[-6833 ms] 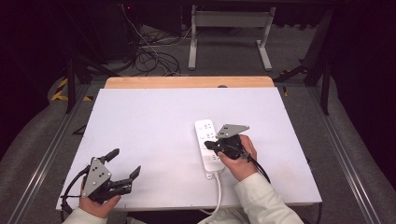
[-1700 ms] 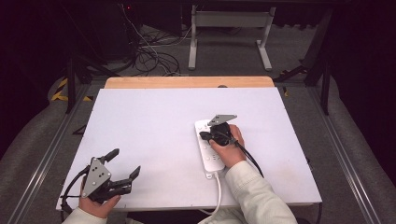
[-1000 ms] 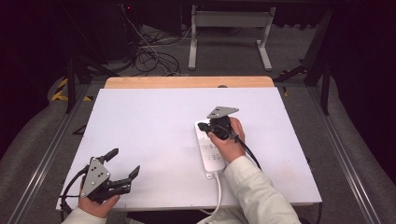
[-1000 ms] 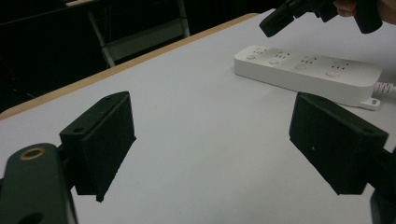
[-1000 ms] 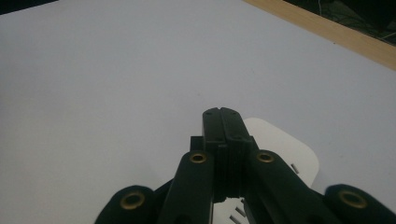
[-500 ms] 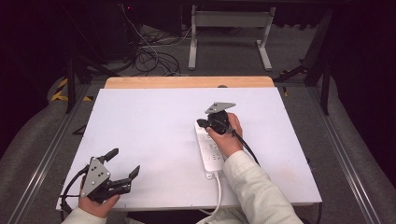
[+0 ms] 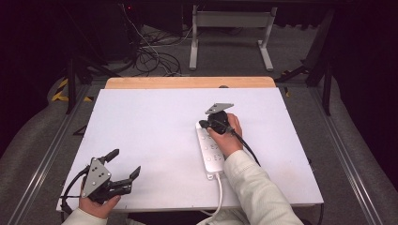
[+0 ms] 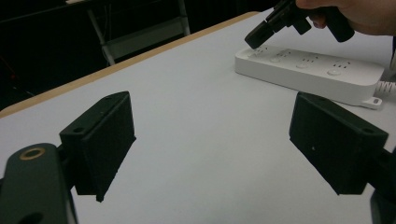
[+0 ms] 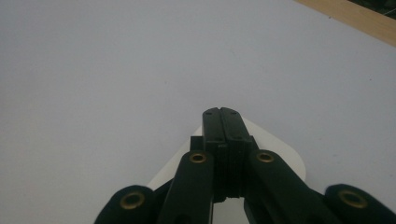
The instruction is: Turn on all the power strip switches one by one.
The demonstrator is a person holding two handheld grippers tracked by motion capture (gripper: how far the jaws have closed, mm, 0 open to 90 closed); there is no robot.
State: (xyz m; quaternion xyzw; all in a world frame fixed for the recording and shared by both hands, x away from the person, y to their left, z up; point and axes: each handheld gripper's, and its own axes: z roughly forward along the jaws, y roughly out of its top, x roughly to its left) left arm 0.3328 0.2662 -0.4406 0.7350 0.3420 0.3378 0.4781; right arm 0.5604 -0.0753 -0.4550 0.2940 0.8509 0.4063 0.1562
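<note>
Your right gripper (image 7: 204, 124), fingers pressed together on nothing, hovers at the 12 o'clock end of the power strip (image 7: 210, 151), which lies right of centre on the tabletop (image 7: 155, 122). Next, probably press down on a switch. Your left gripper (image 7: 123, 165) rests wide open at 7 o'clock.

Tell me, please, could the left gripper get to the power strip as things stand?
Probably yes. The left gripper, jaws open, sits at the table's near left, with bare tabletop between it and the power strip. The right gripper, shut, hovers over the strip's far end.
</note>
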